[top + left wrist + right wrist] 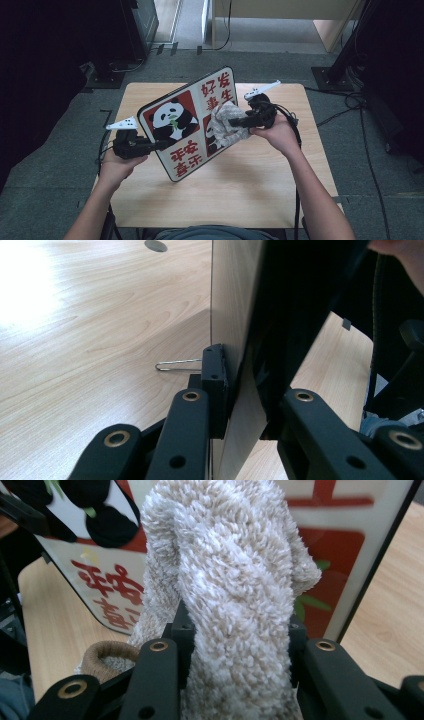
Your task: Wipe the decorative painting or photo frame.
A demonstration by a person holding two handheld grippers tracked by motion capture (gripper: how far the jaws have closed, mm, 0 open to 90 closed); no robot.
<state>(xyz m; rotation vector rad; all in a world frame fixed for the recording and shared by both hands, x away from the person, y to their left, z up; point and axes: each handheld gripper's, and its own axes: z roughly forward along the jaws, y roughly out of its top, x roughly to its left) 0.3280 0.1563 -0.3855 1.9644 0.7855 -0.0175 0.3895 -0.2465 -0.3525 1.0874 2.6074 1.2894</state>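
**Panda board held up, towel pressed to its face**

Gripping the left edge of a panda board (pixel 187 122), the left gripper (pixel 150 145) has its two black jaws clamped on the panel, one on each face; in the left gripper view the board (pixel 235 305) runs edge-on between them, its pale back to one side and its dark rim to the other. The board is lifted off the wooden table (pixel 240 195) and tilted, its lower corner hanging above the tabletop and its upper corner reaching toward the far edge. It is a rounded-corner rectangle with a black border and a cream ground, set out in four blocks: a red square with a black-and-white panda chewing green leaves, a second red square partly covered, and two blocks of red Chinese characters.

On the board's right half sits a beige towel (pixel 227 125), fluffy and bunched, touching the printed face over the second red square. The right gripper (pixel 245 122) has its jaws closed on this cloth; in the right gripper view the towel (pixel 230 580) bulges up between them, with a brown-hemmed edge at lower left. A thin wire clip (pixel 175 365) lies on the table beside the board's back.
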